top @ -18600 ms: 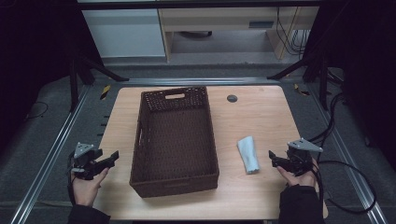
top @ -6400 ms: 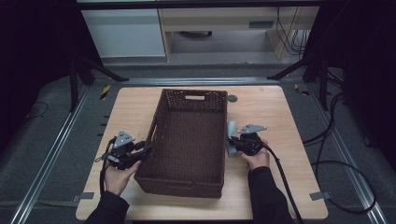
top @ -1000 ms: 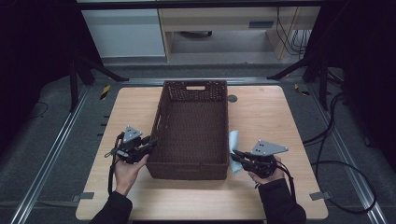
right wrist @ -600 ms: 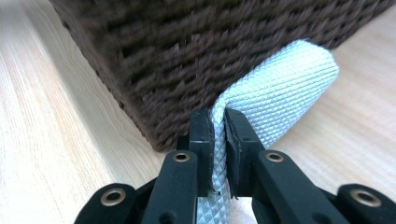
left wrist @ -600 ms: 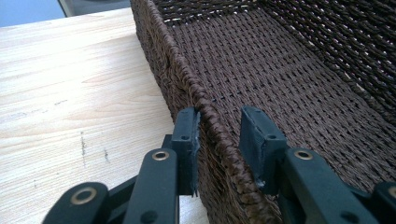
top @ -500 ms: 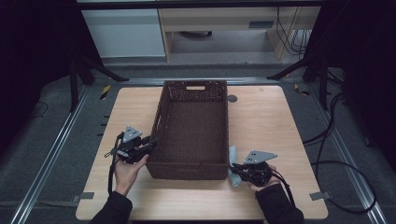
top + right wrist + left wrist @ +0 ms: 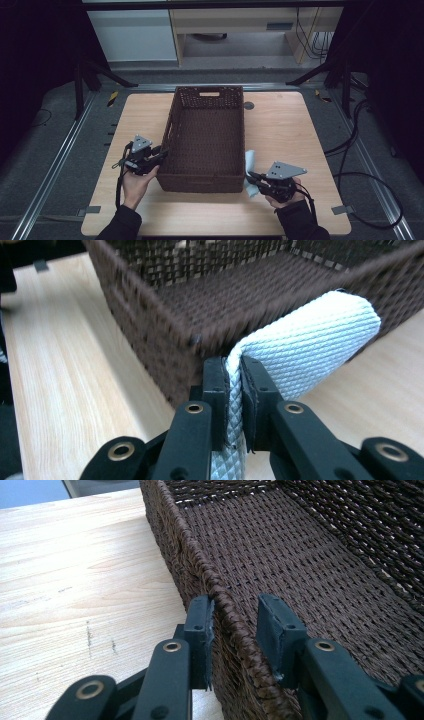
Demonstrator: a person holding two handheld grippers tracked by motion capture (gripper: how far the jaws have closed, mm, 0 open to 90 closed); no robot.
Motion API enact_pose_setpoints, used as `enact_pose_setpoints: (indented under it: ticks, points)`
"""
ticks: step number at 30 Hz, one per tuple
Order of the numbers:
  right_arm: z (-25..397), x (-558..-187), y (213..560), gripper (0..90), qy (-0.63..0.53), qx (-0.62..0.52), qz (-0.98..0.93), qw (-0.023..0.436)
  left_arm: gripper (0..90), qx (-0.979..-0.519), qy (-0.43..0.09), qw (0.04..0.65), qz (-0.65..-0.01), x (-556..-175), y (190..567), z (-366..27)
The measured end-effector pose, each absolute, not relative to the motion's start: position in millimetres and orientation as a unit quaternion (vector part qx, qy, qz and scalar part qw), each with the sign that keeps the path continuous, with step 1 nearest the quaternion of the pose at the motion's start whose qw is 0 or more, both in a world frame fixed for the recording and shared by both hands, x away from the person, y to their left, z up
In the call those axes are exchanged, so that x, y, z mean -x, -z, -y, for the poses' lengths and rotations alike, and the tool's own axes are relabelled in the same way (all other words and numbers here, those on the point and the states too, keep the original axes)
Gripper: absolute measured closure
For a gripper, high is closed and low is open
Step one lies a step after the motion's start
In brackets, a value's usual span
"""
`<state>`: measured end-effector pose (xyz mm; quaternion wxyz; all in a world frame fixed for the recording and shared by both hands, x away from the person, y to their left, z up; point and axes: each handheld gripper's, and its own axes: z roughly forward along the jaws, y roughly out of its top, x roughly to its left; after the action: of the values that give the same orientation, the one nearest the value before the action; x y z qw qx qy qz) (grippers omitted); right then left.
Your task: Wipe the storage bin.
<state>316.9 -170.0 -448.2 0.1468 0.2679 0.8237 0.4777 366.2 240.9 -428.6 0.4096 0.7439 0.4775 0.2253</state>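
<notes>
A dark brown woven basket [image 7: 170, 131] stands lengthwise in the middle of the wooden table [image 7: 290, 130], with nothing inside it. My left gripper [image 7: 162, 154] is open. Its jaws straddle the rim of the basket's left wall [image 7: 220, 597]: the outer jaw touches the weave and the inner jaw stands a little off it. My right gripper [image 7: 250, 177] is shut on a folded pale blue cloth [image 7: 249, 161] beside the basket's near right corner. In the right gripper view the cloth [image 7: 315, 335] curls up from between the jaws and leans against the basket wall [image 7: 200, 305].
A small dark round grommet [image 7: 249, 105] sits in the tabletop just right of the basket's far end. Bare wood lies on both sides of the basket. Metal rails [image 7: 60, 165] run along the table's flanks, and cables [image 7: 350, 145] trail on the floor at right.
My right gripper has drawn slightly toward the table's near edge with the cloth pinched in it. The basket and my left gripper have stayed put over the last second.
</notes>
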Motion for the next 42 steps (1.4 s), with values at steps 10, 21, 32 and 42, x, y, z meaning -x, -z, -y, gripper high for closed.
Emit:
enact_pose_setpoints:
  ticks: [10, 21, 32, 42]
  points:
    - [168.3, -317.1, 473.1, 82.6, -0.44, -0.288, -0.843, 0.117, 66.9, -0.745, -0.225, 0.408, -0.477, -366.1, 428.5, -241.1]
    - [176.5, -298.3, 432.2, 82.6, -0.51, -0.264, -0.805, 0.151, 66.9, -0.745, -0.225, 0.408, -0.477, -366.1, 428.5, -241.1]
    - [167.3, -301.9, 466.5, 82.6, -0.454, -0.279, -0.839, 0.114, 66.9, -0.745, -0.225, 0.409, -0.477, -366.2, 428.6, -241.2]
    - [168.9, -308.4, 480.5, 82.4, -0.414, -0.293, -0.856, 0.101, 66.8, -0.745, -0.224, 0.409, -0.477, -366.1, 428.7, -241.3]
